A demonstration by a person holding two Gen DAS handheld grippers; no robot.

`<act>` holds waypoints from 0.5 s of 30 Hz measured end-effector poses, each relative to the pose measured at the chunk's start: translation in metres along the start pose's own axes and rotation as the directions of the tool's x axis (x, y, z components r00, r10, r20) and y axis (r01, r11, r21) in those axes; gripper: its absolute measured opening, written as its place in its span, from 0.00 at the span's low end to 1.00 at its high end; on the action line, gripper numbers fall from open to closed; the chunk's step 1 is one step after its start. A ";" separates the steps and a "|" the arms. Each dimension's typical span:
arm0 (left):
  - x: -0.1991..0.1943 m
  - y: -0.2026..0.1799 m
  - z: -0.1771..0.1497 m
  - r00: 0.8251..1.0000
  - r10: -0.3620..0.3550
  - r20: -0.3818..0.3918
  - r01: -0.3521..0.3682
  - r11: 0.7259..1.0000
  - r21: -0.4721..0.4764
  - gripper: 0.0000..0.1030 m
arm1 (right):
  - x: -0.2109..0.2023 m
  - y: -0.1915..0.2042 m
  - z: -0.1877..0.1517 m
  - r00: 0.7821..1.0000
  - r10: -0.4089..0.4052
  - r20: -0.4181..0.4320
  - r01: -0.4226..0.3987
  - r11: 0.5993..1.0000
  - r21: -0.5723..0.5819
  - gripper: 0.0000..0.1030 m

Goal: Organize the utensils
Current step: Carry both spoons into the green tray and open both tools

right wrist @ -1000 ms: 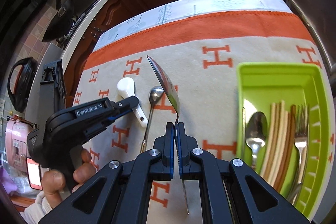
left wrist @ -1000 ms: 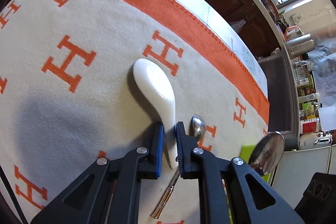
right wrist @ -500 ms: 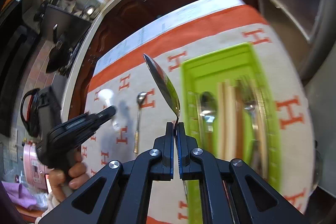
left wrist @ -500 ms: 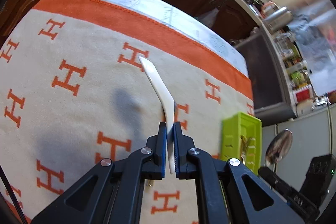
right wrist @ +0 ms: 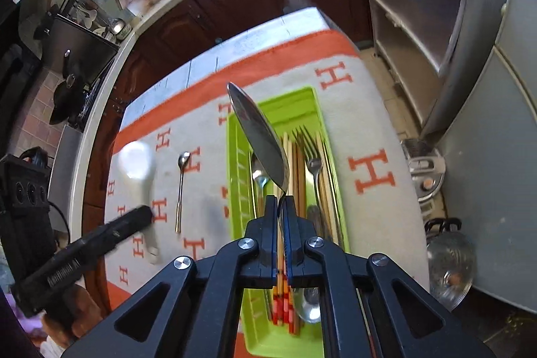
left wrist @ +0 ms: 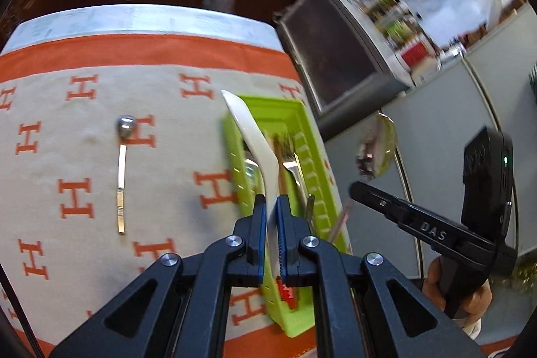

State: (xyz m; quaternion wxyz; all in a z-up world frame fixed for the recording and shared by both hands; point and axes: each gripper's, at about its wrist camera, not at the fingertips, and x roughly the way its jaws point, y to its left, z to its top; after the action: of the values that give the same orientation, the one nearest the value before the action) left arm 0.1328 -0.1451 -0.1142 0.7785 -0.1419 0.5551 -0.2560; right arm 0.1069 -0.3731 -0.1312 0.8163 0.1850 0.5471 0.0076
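My left gripper (left wrist: pixel 272 202) is shut on the handle of a white ceramic spoon (left wrist: pixel 250 130), held edge-on in the air over the left part of the green tray (left wrist: pixel 231 150). My right gripper (right wrist: pixel 281 202) is shut on the neck of a large metal spoon (right wrist: pixel 258 136), its bowl pointing away above the green tray (right wrist: pixel 235 163). Chopsticks (right wrist: pixel 295 156), a fork (right wrist: pixel 312 163) and a smaller spoon (right wrist: pixel 260 176) lie in the tray. A small metal spoon (left wrist: pixel 122 163) lies on the cloth left of the tray. The left gripper (right wrist: pixel 141 215) shows blurred in the right wrist view.
The beige cloth (right wrist: pixel 369 130) with orange H marks covers the table; its right edge drops to the floor just past the tray. A metal pot (right wrist: pixel 423 170) and a glass lid (right wrist: pixel 449 267) sit on the floor. Dark cabinets (right wrist: pixel 235 5) stand behind.
The white spoon has come up off the cloth and travelled right to the tray, rolled edge-on. The right gripper carried the metal spoon right, from over the cloth to over the tray.
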 end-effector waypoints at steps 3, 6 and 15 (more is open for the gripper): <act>0.021 -0.022 -0.007 0.999 -0.011 -0.045 0.014 0.999 0.053 0.04 | 0.012 -0.002 -0.006 0.997 -0.071 -0.029 0.070 0.997 -0.027 0.03; 0.042 -0.039 -0.012 0.996 -0.004 -0.084 0.012 0.996 0.094 0.04 | 0.033 -0.005 -0.010 0.994 -0.072 -0.080 0.071 0.997 -0.013 0.03; 0.086 -0.039 -0.007 0.989 0.066 -0.133 -0.054 0.994 0.095 0.04 | 0.068 -0.032 -0.010 0.994 -0.027 -0.108 0.036 0.996 0.084 0.06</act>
State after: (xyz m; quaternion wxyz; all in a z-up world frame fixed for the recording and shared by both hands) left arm 0.1383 -0.2244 -0.1654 0.7520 -0.0719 0.5986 -0.2666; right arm 0.1192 -0.3854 -0.2045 0.7772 0.2105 0.5927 -0.0187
